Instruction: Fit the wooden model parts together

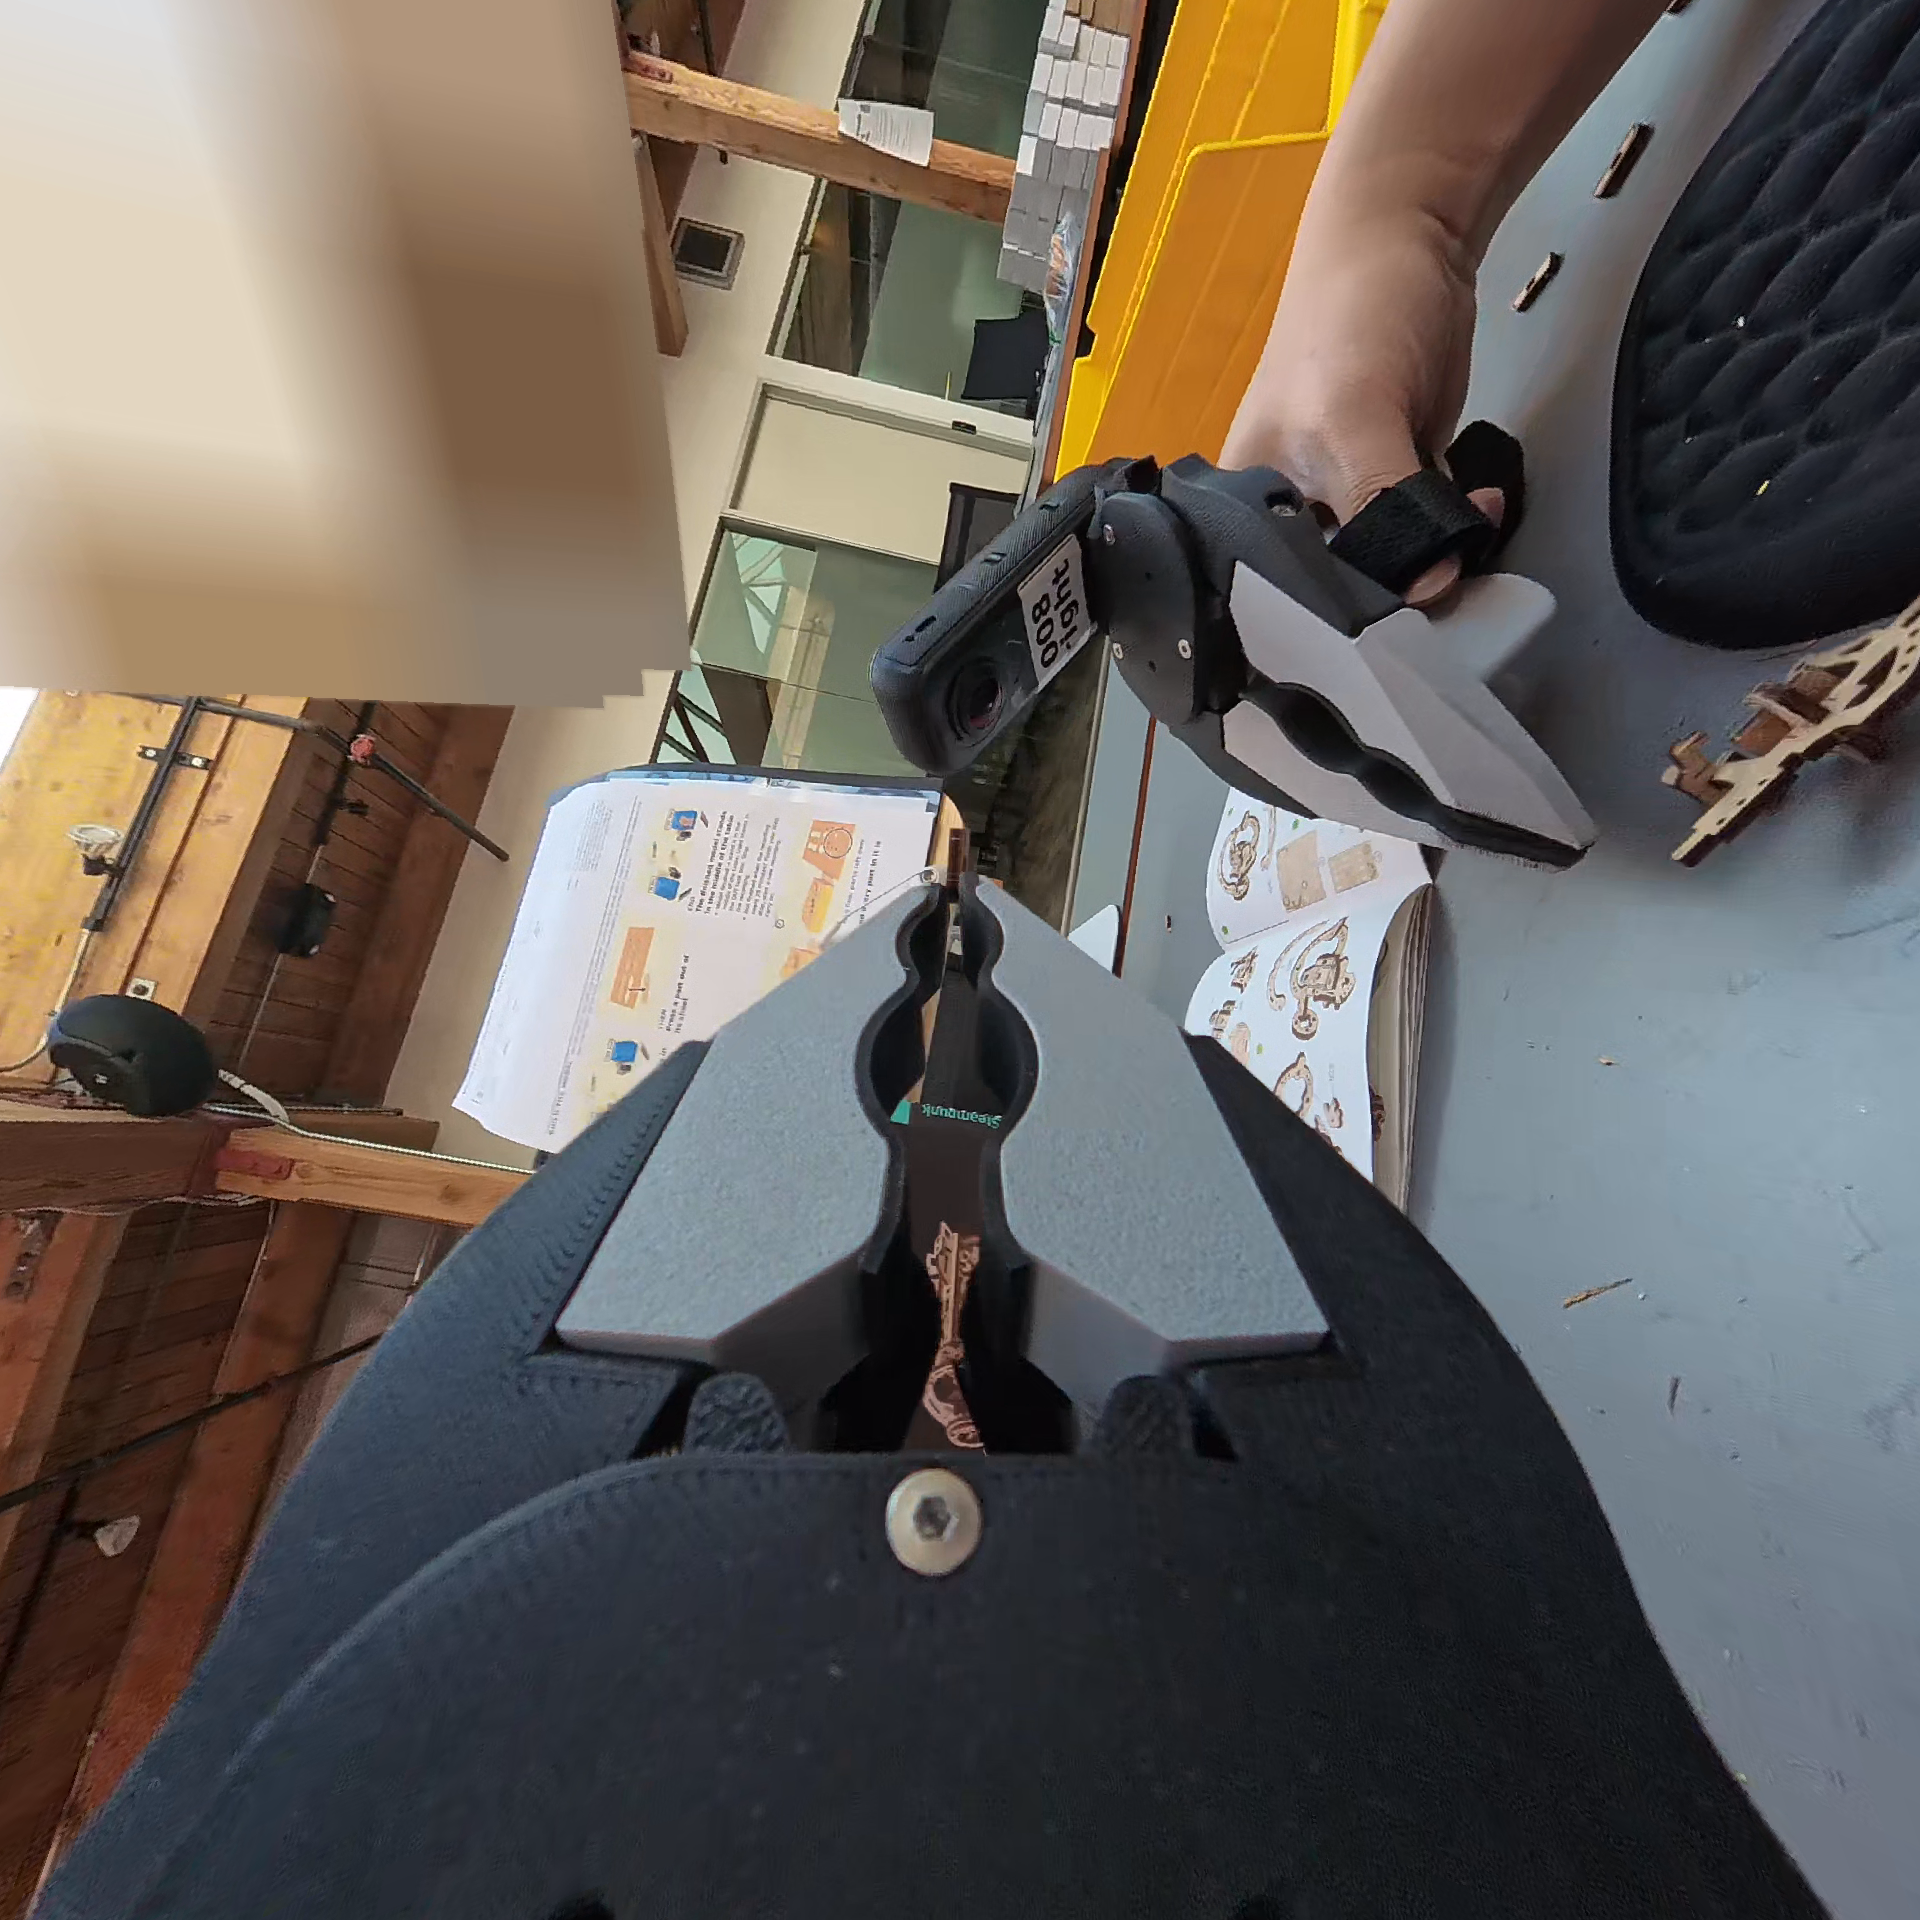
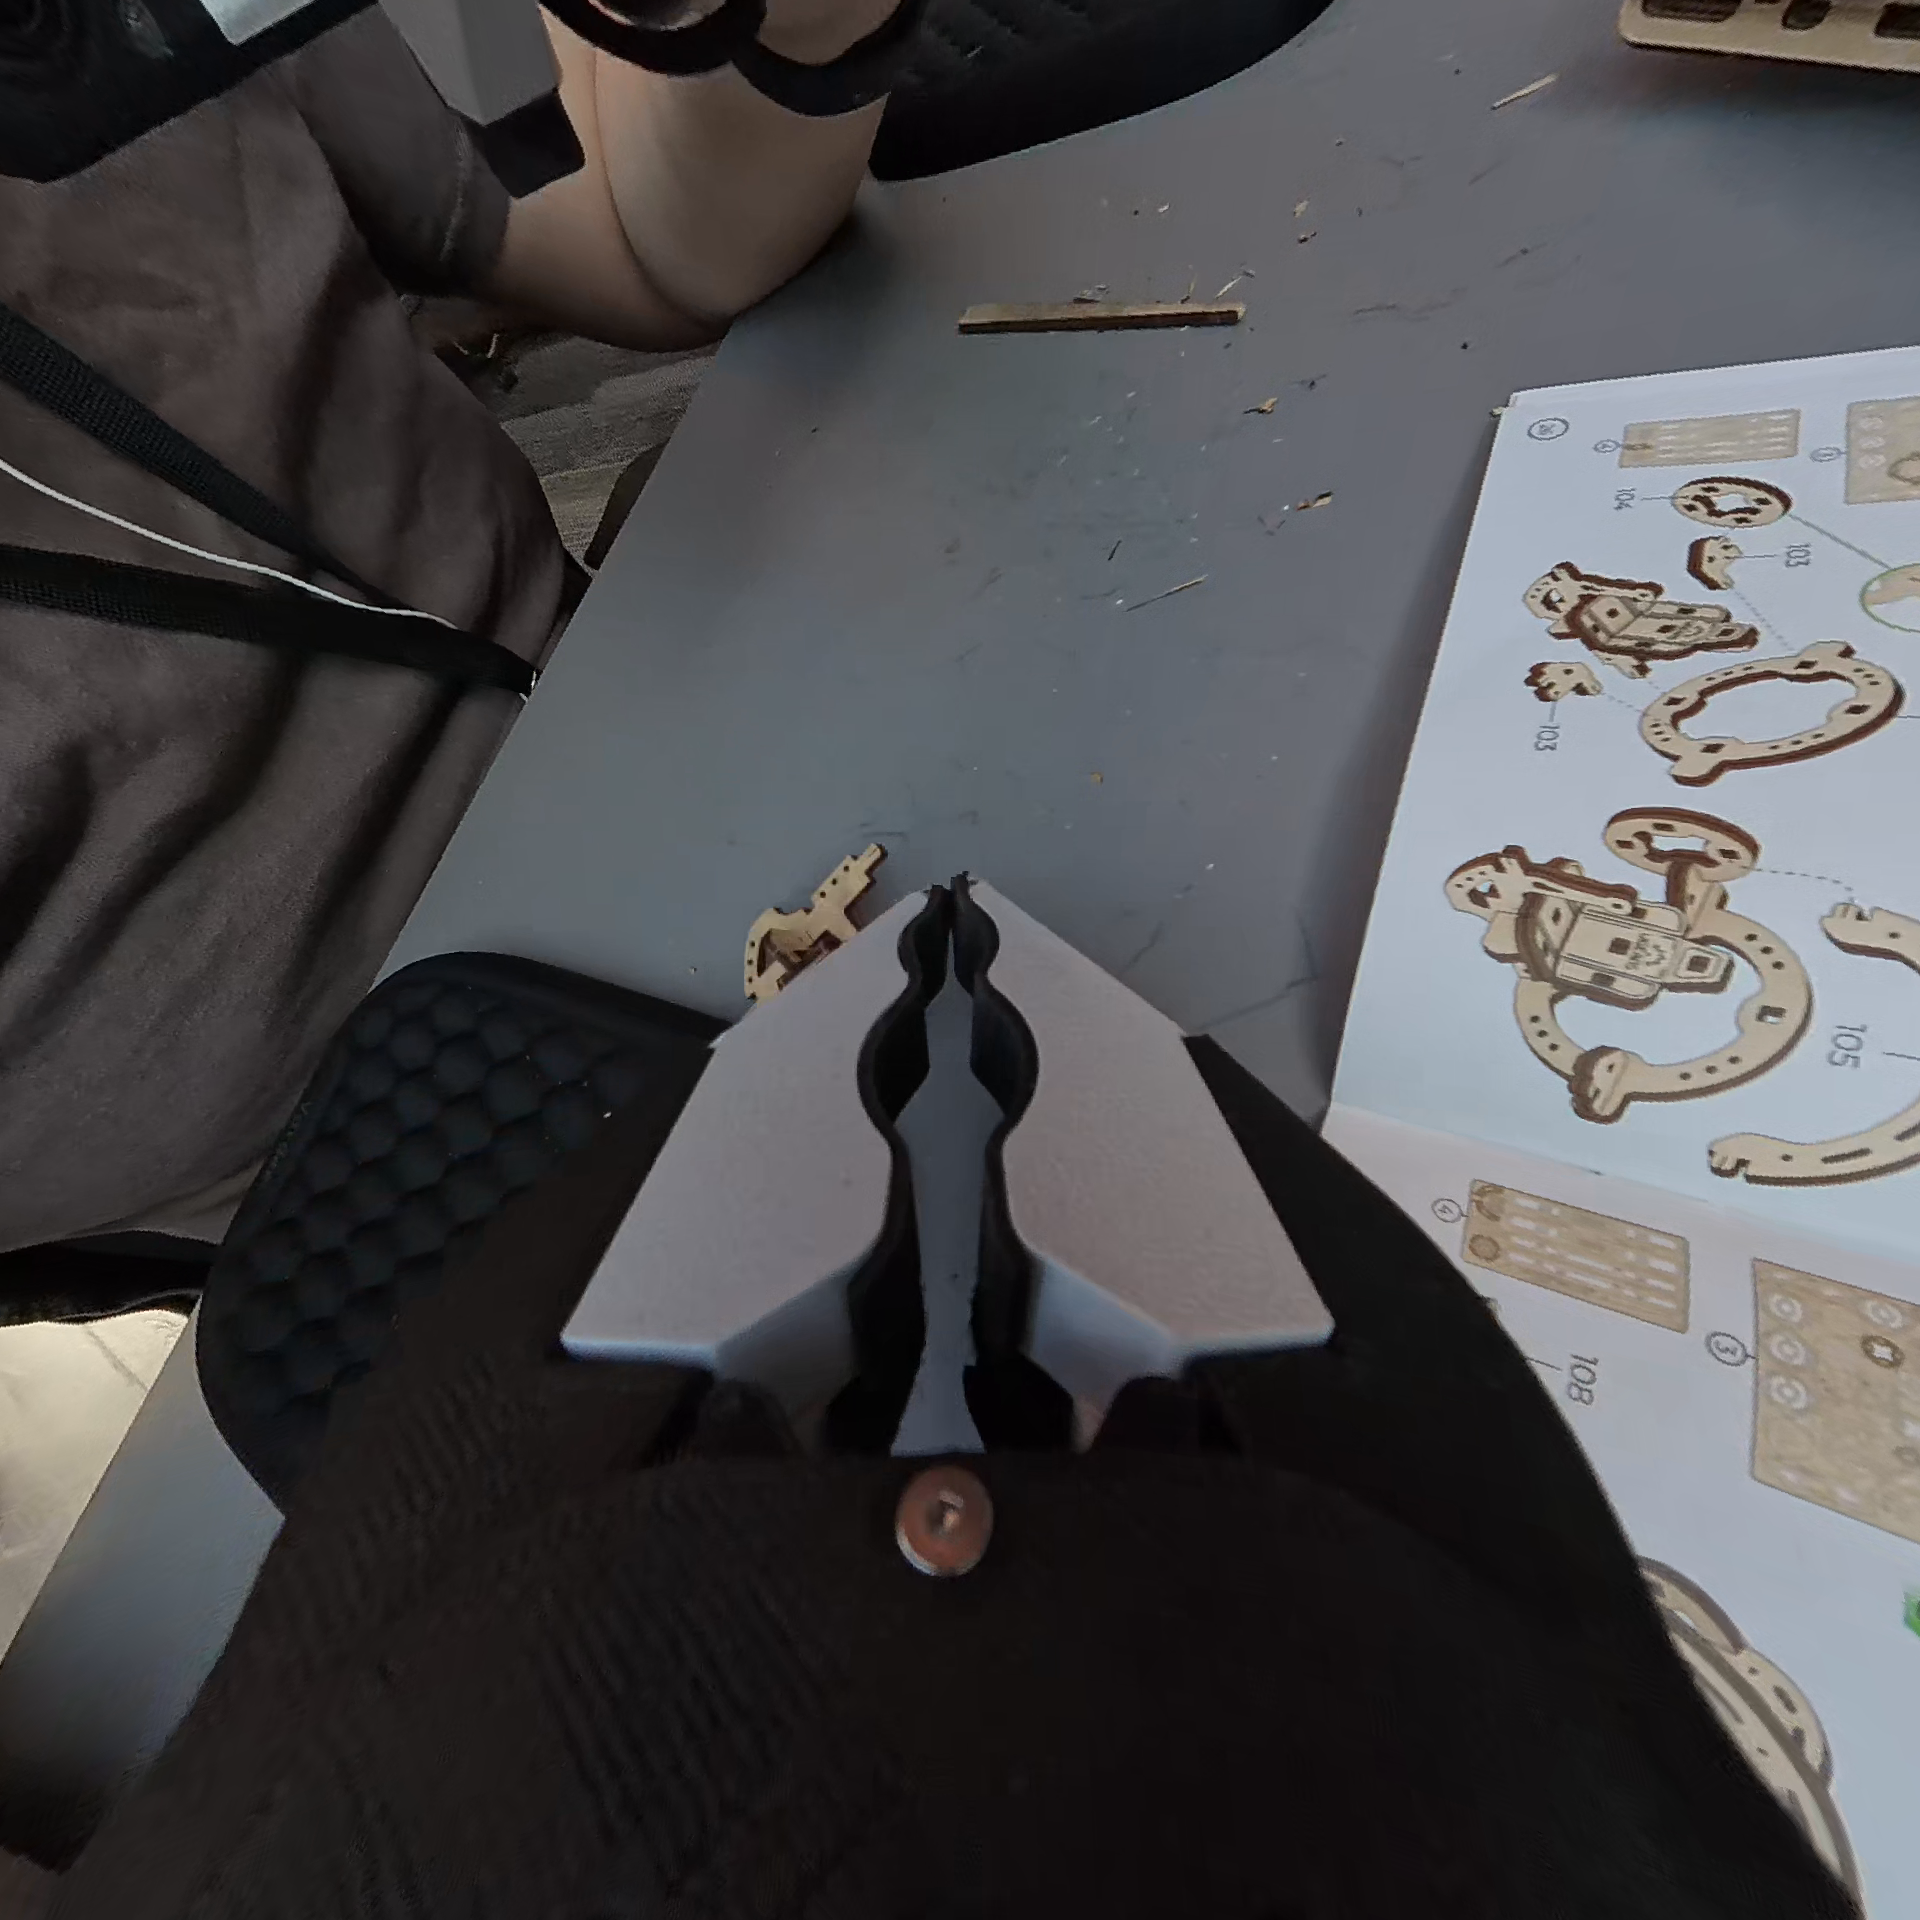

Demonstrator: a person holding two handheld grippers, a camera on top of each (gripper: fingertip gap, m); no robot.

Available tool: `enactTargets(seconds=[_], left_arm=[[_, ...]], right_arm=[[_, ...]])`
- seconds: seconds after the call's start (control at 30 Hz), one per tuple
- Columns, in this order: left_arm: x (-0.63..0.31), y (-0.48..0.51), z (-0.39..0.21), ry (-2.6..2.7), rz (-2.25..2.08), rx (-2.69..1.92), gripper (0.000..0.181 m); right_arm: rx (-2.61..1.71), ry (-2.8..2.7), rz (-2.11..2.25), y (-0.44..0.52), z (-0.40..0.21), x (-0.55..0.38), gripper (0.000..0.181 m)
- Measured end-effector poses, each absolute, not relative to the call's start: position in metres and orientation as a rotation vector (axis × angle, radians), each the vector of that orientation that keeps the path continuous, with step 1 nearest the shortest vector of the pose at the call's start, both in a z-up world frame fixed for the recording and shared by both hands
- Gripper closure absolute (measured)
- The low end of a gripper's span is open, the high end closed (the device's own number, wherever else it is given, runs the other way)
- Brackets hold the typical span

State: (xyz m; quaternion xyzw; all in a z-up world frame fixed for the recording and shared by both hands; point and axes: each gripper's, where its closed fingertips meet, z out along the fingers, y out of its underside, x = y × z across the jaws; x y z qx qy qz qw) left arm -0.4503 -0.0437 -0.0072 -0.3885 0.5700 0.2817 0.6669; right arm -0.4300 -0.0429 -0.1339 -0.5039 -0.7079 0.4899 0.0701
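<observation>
Apparently mid-assembly: left gripper (image 1: 951, 904) is pinching the booklet (image 1: 727, 935); right gripper (image 2: 954, 891) is resting closed, empty, beside a part-built model (image 2: 805, 930).

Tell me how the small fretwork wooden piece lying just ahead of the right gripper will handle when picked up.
The wooden piece looks thin, flat and full of cut-outs, so probably light but easily snapped. Lying flat on the table, it won't roll, though its edge may be hard to catch. The right gripper looks shut.

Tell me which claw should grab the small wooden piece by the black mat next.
Right. The right claw is empty and hovers beside the wooden piece; the left claw is raised, shut on a booklet.
</observation>
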Motion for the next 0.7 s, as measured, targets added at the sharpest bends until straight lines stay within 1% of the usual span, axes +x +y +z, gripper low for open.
enactTargets(seconds=[0.2, 0.27, 0.37, 0.53, 0.63, 0.7], left_arm=[[-0.454, -0.038, -0.013, 1.282, 0.542, -0.962, 0.181], [-0.457, -0.033, -0.018, 1.283, 0.509, -1.004, 0.181], [-0.464, -0.025, -0.023, 1.271, 0.48, -1.054, 0.181], [-0.469, -0.02, -0.022, 1.246, 0.431, -1.102, 0.181], [-0.472, -0.018, -0.021, 1.233, 0.418, -1.114, 0.181], [-0.475, -0.016, -0.02, 1.222, 0.416, -1.124, 0.181]], right_arm=[[-1.526, -2.177, 1.408, -0.041, -0.138, -0.424, 0.18], [-1.481, -2.205, 1.367, -0.042, -0.134, -0.418, 0.171], [-1.422, -2.255, 1.318, -0.046, -0.131, -0.409, 0.162], [-1.391, -2.311, 1.281, -0.05, -0.138, -0.408, 0.16], [-1.368, -2.369, 1.149, -0.049, -0.149, -0.411, 0.157], [-1.344, -2.371, 1.108, -0.049, -0.15, -0.415, 0.16]])
